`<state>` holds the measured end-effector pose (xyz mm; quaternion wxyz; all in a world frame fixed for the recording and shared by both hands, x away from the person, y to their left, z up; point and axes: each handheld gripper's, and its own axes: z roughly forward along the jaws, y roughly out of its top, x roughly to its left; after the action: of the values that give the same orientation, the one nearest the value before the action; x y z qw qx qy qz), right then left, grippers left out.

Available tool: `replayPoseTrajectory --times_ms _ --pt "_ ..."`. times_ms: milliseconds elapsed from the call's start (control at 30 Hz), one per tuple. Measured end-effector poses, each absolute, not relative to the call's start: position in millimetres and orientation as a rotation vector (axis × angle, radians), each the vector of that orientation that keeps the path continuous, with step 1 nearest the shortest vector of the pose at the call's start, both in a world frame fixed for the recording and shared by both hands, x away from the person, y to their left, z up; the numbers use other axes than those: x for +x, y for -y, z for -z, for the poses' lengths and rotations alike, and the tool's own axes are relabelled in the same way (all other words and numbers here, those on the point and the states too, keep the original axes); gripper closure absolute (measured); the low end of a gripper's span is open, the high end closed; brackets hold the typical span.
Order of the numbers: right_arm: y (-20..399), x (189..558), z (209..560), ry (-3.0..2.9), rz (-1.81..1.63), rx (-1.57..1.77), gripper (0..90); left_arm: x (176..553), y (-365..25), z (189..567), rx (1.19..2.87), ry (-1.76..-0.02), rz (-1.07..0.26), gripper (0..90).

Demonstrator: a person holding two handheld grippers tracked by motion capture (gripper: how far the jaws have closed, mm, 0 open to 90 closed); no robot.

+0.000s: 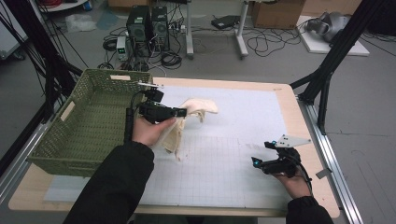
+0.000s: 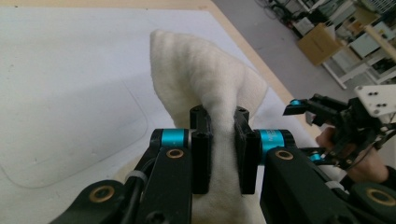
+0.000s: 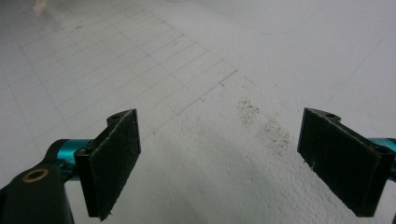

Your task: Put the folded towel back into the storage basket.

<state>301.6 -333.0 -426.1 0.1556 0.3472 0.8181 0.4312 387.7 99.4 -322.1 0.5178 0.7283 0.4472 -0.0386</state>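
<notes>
A cream fleece cloth (image 1: 196,108) hangs lifted above the white grid mat (image 1: 224,154), one part drooping down beside the left hand. My left gripper (image 1: 183,112) is shut on it; in the left gripper view the cloth (image 2: 196,74) is pinched between the two black pads (image 2: 201,154) and bulges out past them. My right gripper (image 1: 259,158) rests low over the mat at the right front. In the right gripper view its jaws stand wide apart around the bare mat (image 3: 215,140), with my right gripper (image 3: 243,163) holding nothing.
A green woven basket (image 1: 88,119) stands at the table's left side, right beside the left hand. A patch of dark specks (image 3: 266,126) marks the mat between the right jaws. The wooden table edge (image 1: 299,112) runs along the right.
</notes>
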Motion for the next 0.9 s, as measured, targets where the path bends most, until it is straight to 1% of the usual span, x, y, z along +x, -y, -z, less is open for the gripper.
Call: replayPoseTrajectory --times_ms 100,233,300,367,400,500,900 --pt "332.8 301.5 426.1 -2.348 -1.234 0.992 12.5 388.7 -102.8 318.3 1.715 -1.061 0.131 80.3" --pt "333.1 301.6 425.8 -2.343 -1.237 0.985 12.5 389.1 -110.5 314.4 1.696 -1.067 0.137 80.3" --pt "333.2 301.6 425.9 -2.344 -1.236 0.983 12.5 387.4 -114.3 311.6 1.689 -1.072 0.114 80.3" --pt "333.0 301.7 426.1 -2.349 -1.235 0.985 12.5 384.5 -117.4 307.1 1.708 -1.086 0.054 80.2" --pt "332.8 301.7 426.0 -2.35 -1.234 0.984 12.5 384.2 -119.5 305.7 1.708 -1.09 0.059 80.3" --pt "332.4 302.6 426.4 -2.349 -1.235 0.972 12.5 381.9 -126.6 300.9 1.714 -1.105 0.022 80.3" --pt "330.0 303.3 426.7 -2.36 -1.224 0.972 12.5 387.8 -161.3 303.9 1.633 -1.173 0.062 80.2"
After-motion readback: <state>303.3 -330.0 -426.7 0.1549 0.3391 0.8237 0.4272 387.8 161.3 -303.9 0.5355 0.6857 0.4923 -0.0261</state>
